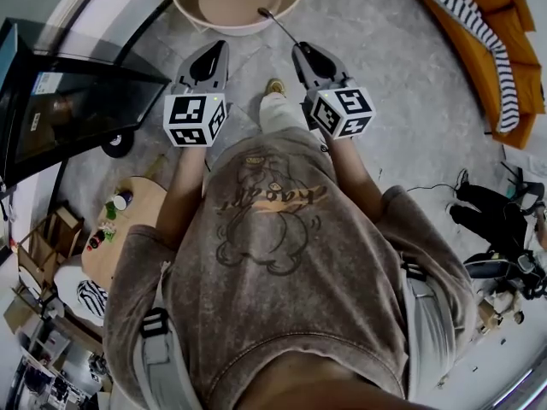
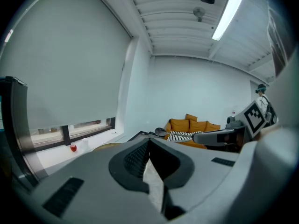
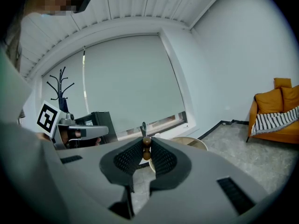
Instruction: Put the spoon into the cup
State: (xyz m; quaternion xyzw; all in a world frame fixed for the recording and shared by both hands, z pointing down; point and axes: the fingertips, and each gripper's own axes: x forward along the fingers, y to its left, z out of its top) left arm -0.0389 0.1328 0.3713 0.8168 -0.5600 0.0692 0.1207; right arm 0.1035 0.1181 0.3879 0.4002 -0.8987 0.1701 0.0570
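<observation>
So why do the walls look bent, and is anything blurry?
Wide-angle lenses bend straight lines: head view, the floor curves with dark corners; left gripper view, the ceiling lamp glares and the left tongs look soft; right gripper view, the window blind bows, the spoon is sharp.

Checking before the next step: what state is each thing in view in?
spoon: held by its handle end, in the air, bowl forward
right hand-held gripper: shut on spoon
left hand-held gripper: shut, empty
window blind: lowered, gap at bottom
ceiling light: on
</observation>
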